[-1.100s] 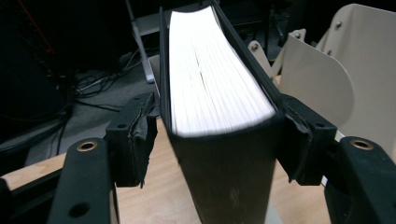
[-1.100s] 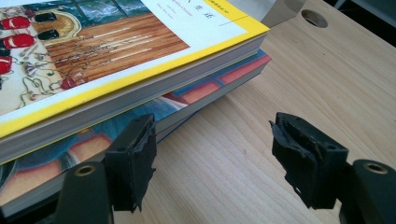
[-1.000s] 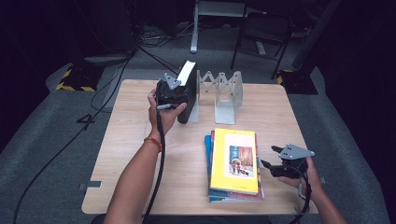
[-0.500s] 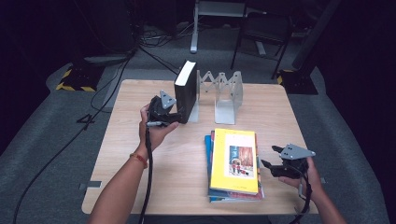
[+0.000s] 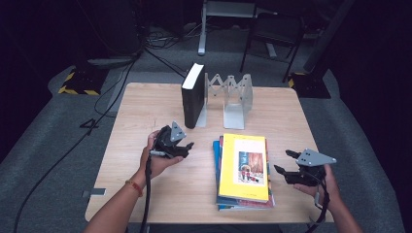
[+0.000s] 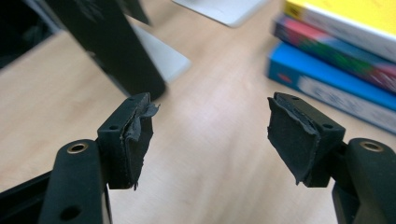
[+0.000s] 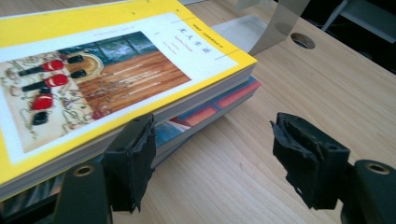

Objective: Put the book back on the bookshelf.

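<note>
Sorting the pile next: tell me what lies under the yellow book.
Under the yellow book lie a red-edged book and a blue book at the bottom. Their covers are hidden; any thinner books between cannot be told.

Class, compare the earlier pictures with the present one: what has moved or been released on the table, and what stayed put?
The left tool let go of the black book, now standing upright against the metal rack, and drew back toward the person. Its jaws have just been opening, with nothing between them. The right tool, open, and the stack of books stayed as they were.
</note>
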